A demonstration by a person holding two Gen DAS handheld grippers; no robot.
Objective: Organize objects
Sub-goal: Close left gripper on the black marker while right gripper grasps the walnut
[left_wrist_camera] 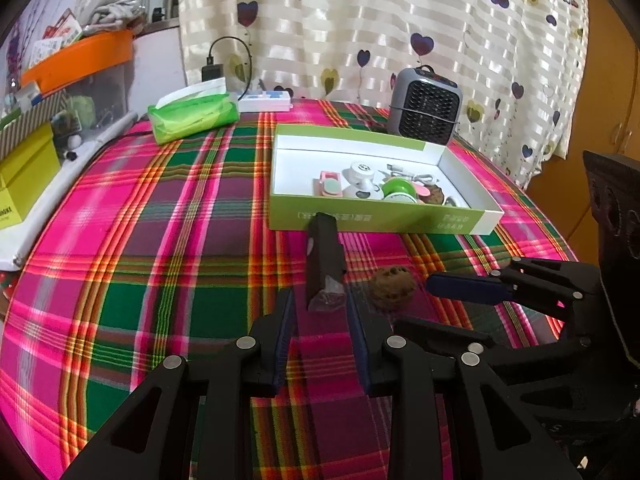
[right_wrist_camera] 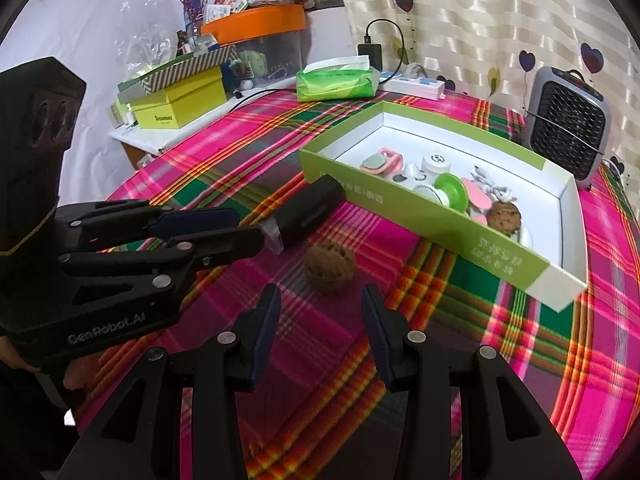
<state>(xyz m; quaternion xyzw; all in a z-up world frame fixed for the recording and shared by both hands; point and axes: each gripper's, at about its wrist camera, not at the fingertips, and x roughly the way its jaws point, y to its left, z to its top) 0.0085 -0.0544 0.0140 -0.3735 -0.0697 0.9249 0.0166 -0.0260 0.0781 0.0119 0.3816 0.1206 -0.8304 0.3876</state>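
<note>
On the plaid tabletop (left_wrist_camera: 160,240), my left tongs (left_wrist_camera: 320,336) stand spread and empty, the near end of one black rectangular device (left_wrist_camera: 323,256) lying just ahead of their tips, its clear cap toward me and its far end touching the green box (left_wrist_camera: 384,220). Just right of it sits one brown, wrinkled walnut (left_wrist_camera: 391,287), apart from the device and directly ahead of my right tongs (right_wrist_camera: 318,328), also spread and pinching nothing. A second walnut (right_wrist_camera: 504,217) already rests in the box's right end, beside a green yo-yo-like disc (right_wrist_camera: 452,192), a white charger (right_wrist_camera: 436,162) and a pink-framed item (right_wrist_camera: 378,162). One grey fan heater (left_wrist_camera: 426,108) stands behind the box.
</note>
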